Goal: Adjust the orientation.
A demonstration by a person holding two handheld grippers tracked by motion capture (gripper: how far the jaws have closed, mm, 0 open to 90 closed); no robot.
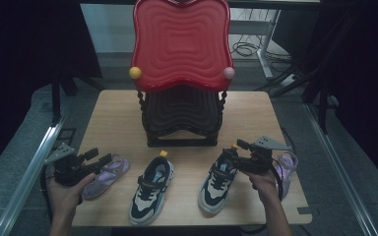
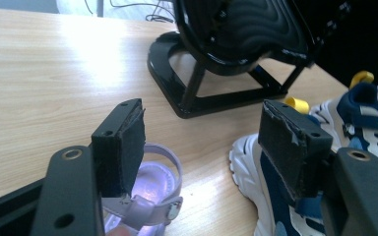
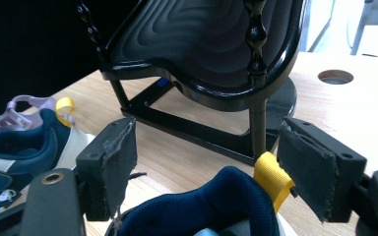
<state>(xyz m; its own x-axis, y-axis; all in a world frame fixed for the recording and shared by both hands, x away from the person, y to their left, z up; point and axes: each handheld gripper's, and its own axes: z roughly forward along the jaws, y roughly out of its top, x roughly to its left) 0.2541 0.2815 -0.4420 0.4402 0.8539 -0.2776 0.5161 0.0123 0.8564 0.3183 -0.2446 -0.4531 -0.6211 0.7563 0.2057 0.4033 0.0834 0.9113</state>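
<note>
I am at the reaching step with both hands: nothing is lifted yet, and all four shoes lie flat on the desk (image 1: 118, 118) in front of the two-tier rack (image 1: 181, 73).

My left tool (image 1: 104, 158) has its jaws spread and pinches nothing. The purple sandal (image 1: 106, 175) lies just under and ahead of it; in the left gripper view its strap (image 2: 150, 204) sits low beside my left-hand pad, not between the pads. To take it I judge I must tip the tool down and bring both pads astride the strap or heel. The left sneaker (image 1: 151, 190) lies near, off to that tool's right.

My right tool (image 1: 236, 146) is also spread wide. It hangs over the heel of the right sneaker (image 1: 219, 183), whose navy collar and yellow pull tab (image 3: 272, 183) rise between the pads without being pressed. Next, I think, comes a small drop and a squeeze on the heel. Another purple sandal (image 1: 286, 164) lies just beyond that hand.
</note>
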